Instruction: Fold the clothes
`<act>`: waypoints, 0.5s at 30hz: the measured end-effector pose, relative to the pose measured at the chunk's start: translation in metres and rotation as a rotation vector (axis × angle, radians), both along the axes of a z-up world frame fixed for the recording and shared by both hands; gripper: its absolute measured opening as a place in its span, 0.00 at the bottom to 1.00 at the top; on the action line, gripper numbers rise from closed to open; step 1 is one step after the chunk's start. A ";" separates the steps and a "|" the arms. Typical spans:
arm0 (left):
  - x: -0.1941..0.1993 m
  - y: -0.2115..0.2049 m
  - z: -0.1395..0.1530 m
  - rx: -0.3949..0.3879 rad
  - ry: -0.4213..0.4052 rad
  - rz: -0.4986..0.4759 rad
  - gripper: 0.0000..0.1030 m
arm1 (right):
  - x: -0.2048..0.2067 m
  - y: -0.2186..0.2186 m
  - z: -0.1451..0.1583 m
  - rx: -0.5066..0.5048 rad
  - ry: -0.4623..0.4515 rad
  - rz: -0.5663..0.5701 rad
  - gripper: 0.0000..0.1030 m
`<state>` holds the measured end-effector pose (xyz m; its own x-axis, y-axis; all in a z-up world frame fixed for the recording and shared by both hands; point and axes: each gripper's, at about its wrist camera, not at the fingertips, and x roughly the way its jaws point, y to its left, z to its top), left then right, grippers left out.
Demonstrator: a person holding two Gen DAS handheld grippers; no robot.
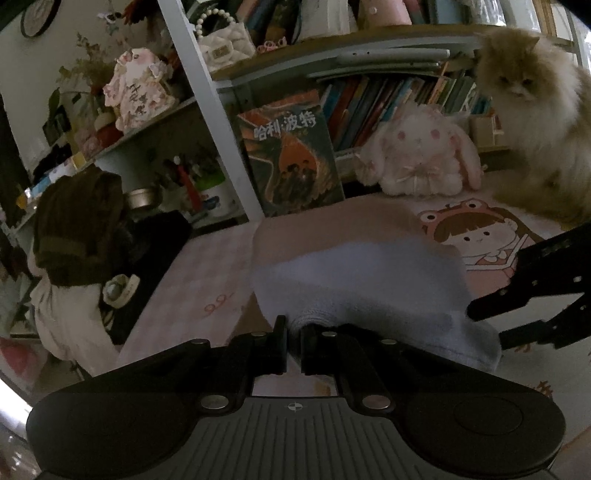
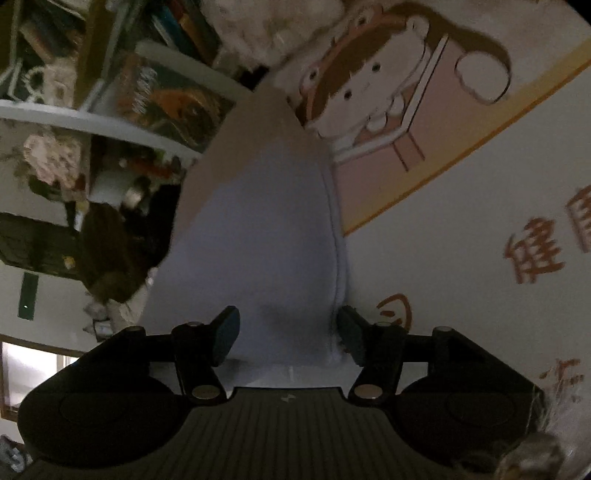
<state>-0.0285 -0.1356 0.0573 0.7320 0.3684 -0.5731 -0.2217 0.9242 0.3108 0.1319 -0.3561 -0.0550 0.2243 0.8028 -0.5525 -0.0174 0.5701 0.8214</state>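
A home bedroom: crowded bookshelf (image 1: 388, 99), plush rabbit (image 1: 421, 155), fluffy cat (image 1: 535, 92).

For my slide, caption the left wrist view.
Left gripper pinches a pale blue cloth on the printed mat while a fluffy cat watches.

Count, both views:
- grippers: 2, the left gripper (image 1: 293, 347) and the right gripper (image 2: 288, 334)
- pale blue garment (image 1: 369, 291): 1
- plush rabbit (image 1: 417, 158): 1
- fluffy cat (image 1: 535, 110): 1
- upright book (image 1: 291, 155) facing out: 1
- quilted handbag (image 1: 225, 46): 1
- wall clock (image 1: 38, 16): 1
- shelved books: row too blurred to count.
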 end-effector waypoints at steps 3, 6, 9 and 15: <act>0.000 0.002 -0.002 0.000 0.007 0.008 0.05 | 0.006 0.010 -0.011 0.042 0.038 0.022 0.54; -0.002 0.004 0.008 -0.002 -0.025 0.005 0.05 | 0.013 0.014 -0.019 0.047 0.084 0.048 0.15; -0.005 0.007 0.026 -0.005 -0.092 -0.008 0.04 | 0.015 -0.002 -0.009 0.206 0.059 0.041 0.07; -0.011 0.008 0.069 -0.010 -0.245 -0.055 0.04 | 0.039 -0.044 0.073 0.662 -0.121 -0.006 0.06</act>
